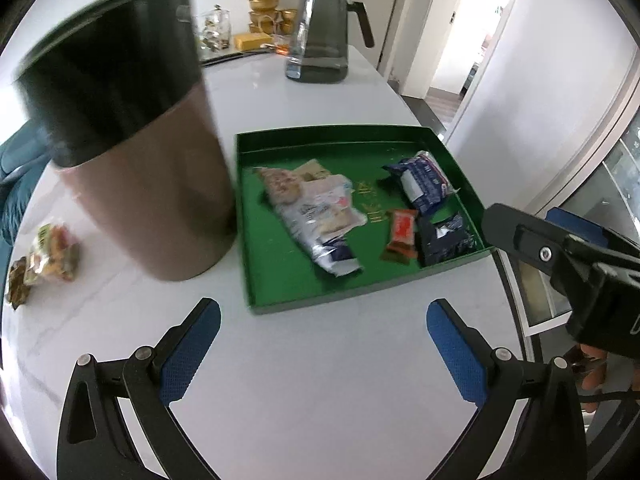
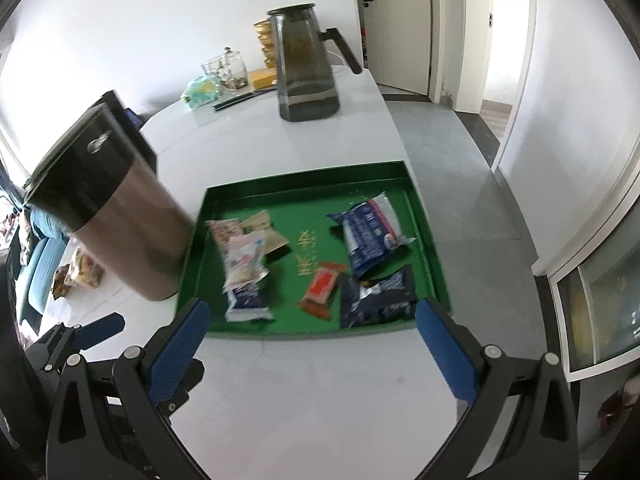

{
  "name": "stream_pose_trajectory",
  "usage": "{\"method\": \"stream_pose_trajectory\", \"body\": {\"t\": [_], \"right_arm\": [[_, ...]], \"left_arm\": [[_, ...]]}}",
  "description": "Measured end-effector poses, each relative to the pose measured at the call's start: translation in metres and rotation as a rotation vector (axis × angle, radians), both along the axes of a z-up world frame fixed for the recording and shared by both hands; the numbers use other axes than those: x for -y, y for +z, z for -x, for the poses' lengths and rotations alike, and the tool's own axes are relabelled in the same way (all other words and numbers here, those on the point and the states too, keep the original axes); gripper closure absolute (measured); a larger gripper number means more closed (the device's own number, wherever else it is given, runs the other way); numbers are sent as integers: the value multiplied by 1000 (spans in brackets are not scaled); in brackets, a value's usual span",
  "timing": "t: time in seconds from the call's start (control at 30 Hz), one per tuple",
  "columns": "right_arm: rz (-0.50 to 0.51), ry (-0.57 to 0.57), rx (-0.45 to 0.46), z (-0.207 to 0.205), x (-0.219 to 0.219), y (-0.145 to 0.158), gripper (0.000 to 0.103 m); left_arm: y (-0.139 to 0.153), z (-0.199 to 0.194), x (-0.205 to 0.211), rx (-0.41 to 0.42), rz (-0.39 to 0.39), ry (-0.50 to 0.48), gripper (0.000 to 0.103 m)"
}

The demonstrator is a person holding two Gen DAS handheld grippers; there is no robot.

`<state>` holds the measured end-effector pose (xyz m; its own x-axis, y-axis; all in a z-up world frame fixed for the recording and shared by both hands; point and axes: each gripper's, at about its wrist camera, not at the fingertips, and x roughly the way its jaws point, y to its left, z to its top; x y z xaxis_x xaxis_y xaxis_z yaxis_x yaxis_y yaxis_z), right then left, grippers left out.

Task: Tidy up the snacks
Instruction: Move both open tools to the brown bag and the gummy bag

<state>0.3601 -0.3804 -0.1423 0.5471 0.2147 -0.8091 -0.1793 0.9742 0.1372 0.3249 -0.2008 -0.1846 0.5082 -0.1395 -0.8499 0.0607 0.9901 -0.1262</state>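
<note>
Both tongs gape empty; swing your left gripper toward the packets beside the canister, then carry them to the tray

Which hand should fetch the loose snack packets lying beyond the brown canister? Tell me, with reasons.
Left, probably. The snack packets lie on the table left of the canister, on the left gripper side. The right gripper faces the green tray, with the canister between. Both jaws stand open and empty.
</note>
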Motion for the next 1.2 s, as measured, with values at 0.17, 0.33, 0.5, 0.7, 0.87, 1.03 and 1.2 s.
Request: {"method": "stream_pose_trajectory", "body": {"t": [0.17,0.33,0.5,0.7,0.87,1.03,1.2], "right_arm": [[-27,24,8,23,-21,2,0],[-22,65,-6,37,-49,-3,0],[-19,84,-15,48,-83,-6,0],[-12,101,-34,59,-141,-13,0],[-35,130,-64,69,-205,-25,0],[-33,142,-72,76,-264,-35,0],[-26,148,-54,76,-314,-36,0]], "left_arm": [[2,21,-27,1,13,35,2],[2,40,-60,-1,23,58,2],[-2,51,-100,-8,27,70,2],[-13,59,-162,-23,48,96,2],[-32,68,-234,-69,53,134,2],[-37,76,-296,-72,52,157,2],[-38,79,-340,-53,48,157,2]]}}
